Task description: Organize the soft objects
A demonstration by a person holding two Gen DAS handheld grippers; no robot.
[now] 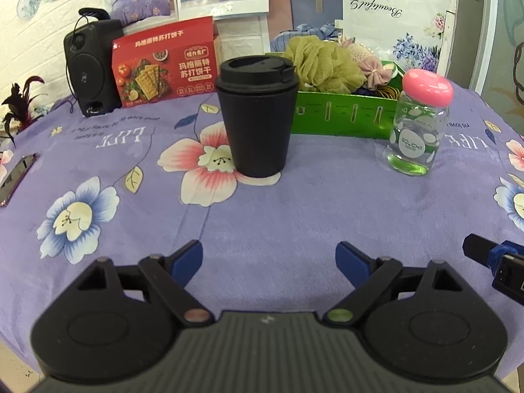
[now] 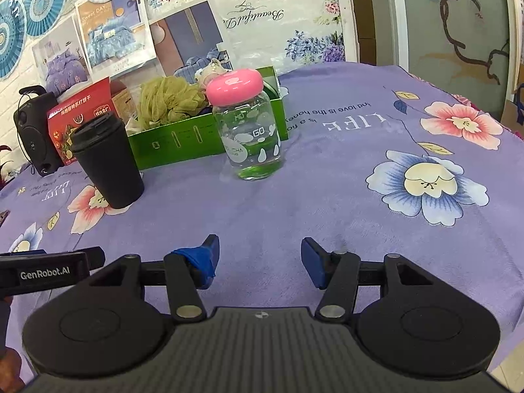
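Note:
An olive mesh bath pouf (image 1: 322,64) (image 2: 168,98) lies in a green box (image 1: 344,116) (image 2: 183,137) at the back of the table, with a pink fabric bow (image 1: 376,73) and other small soft items beside it. My left gripper (image 1: 268,262) hovers low over the purple floral cloth near the table's front, open, nothing between its blue pads. My right gripper (image 2: 258,257) is also low over the cloth, to the right of the left one, open and empty. Part of the right gripper shows at the left wrist view's right edge (image 1: 494,262).
A black lidded cup (image 1: 258,118) (image 2: 106,160) stands in front of the box's left end. A glass jar with a pink lid (image 1: 419,124) (image 2: 247,124) stands at its right end. A red cracker box (image 1: 165,64), a black speaker (image 1: 90,65) and a phone (image 1: 16,177) sit left.

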